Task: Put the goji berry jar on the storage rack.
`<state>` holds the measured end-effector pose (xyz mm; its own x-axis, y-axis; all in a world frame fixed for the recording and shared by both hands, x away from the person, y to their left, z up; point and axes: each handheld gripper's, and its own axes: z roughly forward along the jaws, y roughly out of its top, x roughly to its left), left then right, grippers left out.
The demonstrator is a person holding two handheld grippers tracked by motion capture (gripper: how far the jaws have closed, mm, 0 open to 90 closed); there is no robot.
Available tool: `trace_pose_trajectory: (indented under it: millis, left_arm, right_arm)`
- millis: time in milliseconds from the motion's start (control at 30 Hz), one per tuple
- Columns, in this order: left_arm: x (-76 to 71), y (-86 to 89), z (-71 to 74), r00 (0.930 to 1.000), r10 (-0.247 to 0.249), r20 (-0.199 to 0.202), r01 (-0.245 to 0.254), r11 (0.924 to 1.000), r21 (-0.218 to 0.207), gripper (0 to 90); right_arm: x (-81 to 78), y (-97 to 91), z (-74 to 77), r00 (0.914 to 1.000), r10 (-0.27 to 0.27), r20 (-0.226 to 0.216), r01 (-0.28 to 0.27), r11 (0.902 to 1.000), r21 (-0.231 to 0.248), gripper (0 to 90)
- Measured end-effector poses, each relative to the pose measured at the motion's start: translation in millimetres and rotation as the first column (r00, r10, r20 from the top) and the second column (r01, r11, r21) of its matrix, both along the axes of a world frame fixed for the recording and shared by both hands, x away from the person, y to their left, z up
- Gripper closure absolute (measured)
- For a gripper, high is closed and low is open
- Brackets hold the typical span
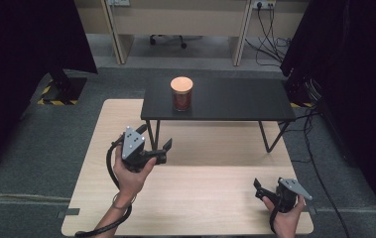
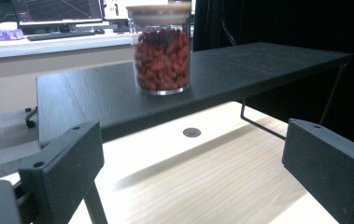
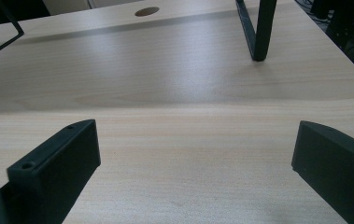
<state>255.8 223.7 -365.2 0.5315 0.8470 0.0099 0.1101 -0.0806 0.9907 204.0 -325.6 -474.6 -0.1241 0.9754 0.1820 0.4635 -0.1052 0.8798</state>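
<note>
A glass jar [image 1: 181,94] of red-brown pieces with a light wooden lid stands on the left part of a black raised shelf [image 1: 235,101]. In the left gripper view the jar [image 2: 161,51] is straight ahead, a short way off on the shelf [image 2: 268,63]. My left gripper [image 1: 155,139] hovers in front of the shelf's left leg, below the jar's level; its jaws [image 2: 193,158] stand wide open with nothing between them. My right gripper [image 1: 261,191] rests low over the wooden table [image 1: 200,198] near the front right corner, and its jaws [image 3: 193,163] are open and empty.
The shelf stands on thin black wire legs [image 3: 258,32] on the table. A round cable hole [image 2: 192,132] lies under the shelf. Dark curtains hang at both sides, and desks, a chair base and cables lie behind the table.
</note>
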Motion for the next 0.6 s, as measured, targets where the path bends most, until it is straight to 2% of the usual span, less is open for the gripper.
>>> trace_pose_trajectory:
  millis: [167,300,400,533,600]
  left_arm:
    - [-13.7,1.0,-17.2,0.9998,0.015,0.012,-0.015,0.9999,-0.002,4.8]
    - [-19.3,1.1,-32.3,0.9996,0.029,-0.003,-0.029,0.9995,-0.007,4.8]
    - [-21.6,3.1,-45.4,0.9988,0.042,-0.024,-0.042,0.9991,-0.002,4.8]
    - [-25.6,6.2,-62.5,0.9962,0.067,-0.056,-0.068,0.9972,-0.029,4.7]
    - [-28.2,5.1,-72.7,0.9939,0.084,-0.071,-0.086,0.9958,-0.029,4.4]
  right_arm:
    - [-0.5,0.8,-0.1,1.0,-0.003,0.002,0.003,1.0,-0.003,1.1]
    - [-0.8,1.1,-0.2,1.0,-0.004,0.004,0.004,1.0,-0.004,1.1]
    - [-1.1,1.0,-0.4,1.0,-0.003,0.005,0.003,1.0,-0.006,1.1]
    - [-1.3,1.3,-0.1,1.0,0.001,0.003,-0.001,1.0,-0.008,1.1]
    - [-1.4,2.1,0.0,1.0,-0.001,0.003,0.001,1.0,-0.01,1.1]
